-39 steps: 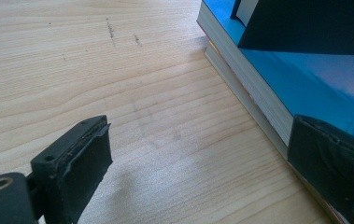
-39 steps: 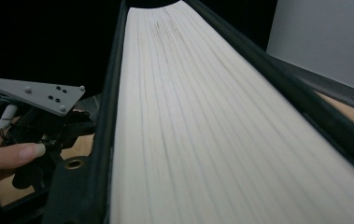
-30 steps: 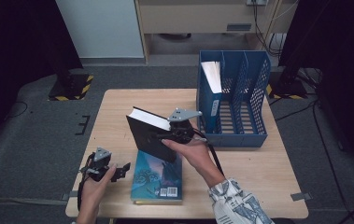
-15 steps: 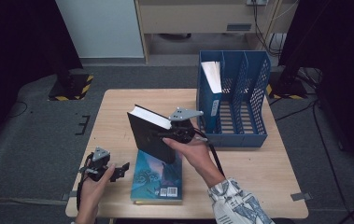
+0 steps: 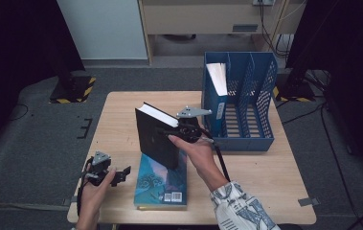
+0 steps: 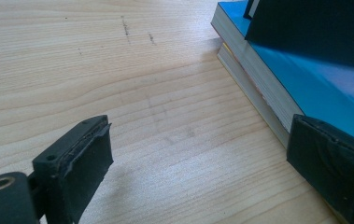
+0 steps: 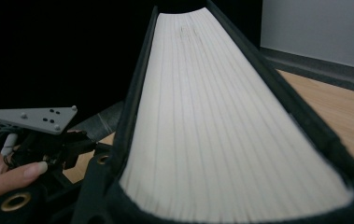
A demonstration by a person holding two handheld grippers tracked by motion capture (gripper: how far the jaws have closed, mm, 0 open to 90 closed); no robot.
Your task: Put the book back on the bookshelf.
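The right hand-held gripper (image 5: 176, 132) is clamped across the black hardback (image 5: 156, 134), its jaws having just closed in, holding it upright and tilted over the teal paperback (image 5: 162, 179) on the tabletop (image 5: 265, 167). Stiff, probably heavy; grip near the fore-edge. The blue file rack (image 5: 239, 103) stands close alongside, slots mostly free. The left hand-held gripper (image 6: 198, 154) rests with jaws apart.

The black two-jaw right gripper (image 5: 169, 132) carries a grey three-cornered plate dotted with screws and trails a black cable. The right sleeve (image 5: 239, 206) is white with a grey-blue pattern. The black left gripper (image 5: 121, 173) bears worn rubber pads (image 6: 90, 158).
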